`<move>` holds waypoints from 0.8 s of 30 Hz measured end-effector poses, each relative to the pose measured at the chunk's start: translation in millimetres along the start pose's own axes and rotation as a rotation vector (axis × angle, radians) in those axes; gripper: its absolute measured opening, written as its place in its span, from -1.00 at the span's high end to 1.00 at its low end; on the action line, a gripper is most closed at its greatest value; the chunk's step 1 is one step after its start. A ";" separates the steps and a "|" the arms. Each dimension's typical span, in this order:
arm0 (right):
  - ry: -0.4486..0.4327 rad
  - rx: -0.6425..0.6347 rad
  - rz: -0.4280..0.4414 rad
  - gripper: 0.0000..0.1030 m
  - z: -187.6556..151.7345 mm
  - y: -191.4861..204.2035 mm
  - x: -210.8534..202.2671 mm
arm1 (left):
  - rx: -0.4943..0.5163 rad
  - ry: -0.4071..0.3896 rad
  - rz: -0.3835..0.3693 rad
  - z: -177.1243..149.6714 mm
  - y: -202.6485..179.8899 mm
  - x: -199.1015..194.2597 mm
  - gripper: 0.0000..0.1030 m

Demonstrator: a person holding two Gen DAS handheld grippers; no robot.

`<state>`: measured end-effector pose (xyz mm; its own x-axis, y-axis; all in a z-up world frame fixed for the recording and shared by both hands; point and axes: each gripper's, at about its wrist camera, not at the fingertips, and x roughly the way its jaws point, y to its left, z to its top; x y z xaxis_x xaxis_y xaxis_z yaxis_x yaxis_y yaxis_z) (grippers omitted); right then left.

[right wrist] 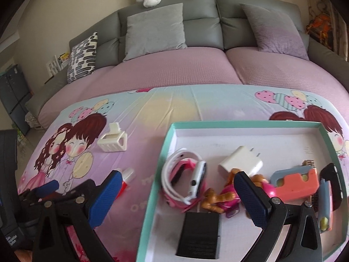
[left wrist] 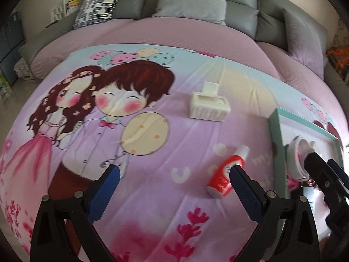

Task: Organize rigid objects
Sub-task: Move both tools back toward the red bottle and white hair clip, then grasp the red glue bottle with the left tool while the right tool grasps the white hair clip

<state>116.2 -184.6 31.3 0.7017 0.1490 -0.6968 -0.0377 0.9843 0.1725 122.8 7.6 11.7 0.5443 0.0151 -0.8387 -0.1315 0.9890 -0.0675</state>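
The sofa (right wrist: 218,21) spans the background, its seat under a pink cover, with a cartoon-print sheet (left wrist: 152,142) spread across the foreground as the working surface. On the sheet, toward the right, sits a teal-rimmed tray (right wrist: 240,124) with a white floor. Left gripper (left wrist: 174,174): jaws spread wide, nothing between the 2 blue pads (left wrist: 104,194); it hangs low over the sheet, pointed toward the sofa back. The right-side pad's tip overlaps the red and white tube (left wrist: 224,174) in the left wrist view; contact cannot be confirmed. The tube lies on its side on the sheet, just left of the tray, cap end pointing away from the camera. Right gripper (right wrist: 177,179): jaws likewise wide apart and empty, poised above the tray's near-left part, straddling its left rim. Tray contents, largest first: a black rectangular block (right wrist: 199,234) at the near edge; an orange and grey-blue clip-like piece (right wrist: 294,182) at the right; a white and pink smartwatch (right wrist: 185,178) at the left; a white plug adapter (right wrist: 241,161) in the middle; a small pink and tan toy figure (right wrist: 222,198) beside the watch. Outside the tray, a cream plastic holder (left wrist: 208,106) stands alone further back on the sheet, well apart from the tube.
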 end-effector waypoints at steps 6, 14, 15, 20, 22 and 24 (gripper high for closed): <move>-0.006 0.033 -0.008 -1.00 3.0 -13.3 -3.7 | 0.138 0.059 -0.005 -7.5 -27.7 11.6 -0.95; 0.005 0.041 -0.004 -1.00 2.1 -18.7 -2.1 | 0.191 0.114 0.077 -14.0 -32.1 28.1 -0.95; 0.006 0.044 -0.004 -1.00 2.1 -19.9 -2.0 | 0.164 0.111 0.080 -12.3 -25.7 28.0 -0.95; 0.009 0.050 0.000 -1.00 1.5 -22.6 -2.4 | -0.017 0.090 0.177 -6.2 13.5 30.6 -0.95; 0.010 0.048 0.000 -1.00 1.3 -22.3 -2.4 | -0.076 0.094 0.171 -6.6 24.3 35.2 -0.95; 0.009 0.052 0.001 -1.00 1.5 -22.8 -3.1 | -0.130 0.078 0.163 -6.1 33.0 33.0 -0.95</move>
<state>115.9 -207.6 30.7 0.6953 0.1515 -0.7026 -0.0018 0.9779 0.2091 131.4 39.9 -21.5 0.4424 0.1567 -0.8830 -0.3205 0.9472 0.0075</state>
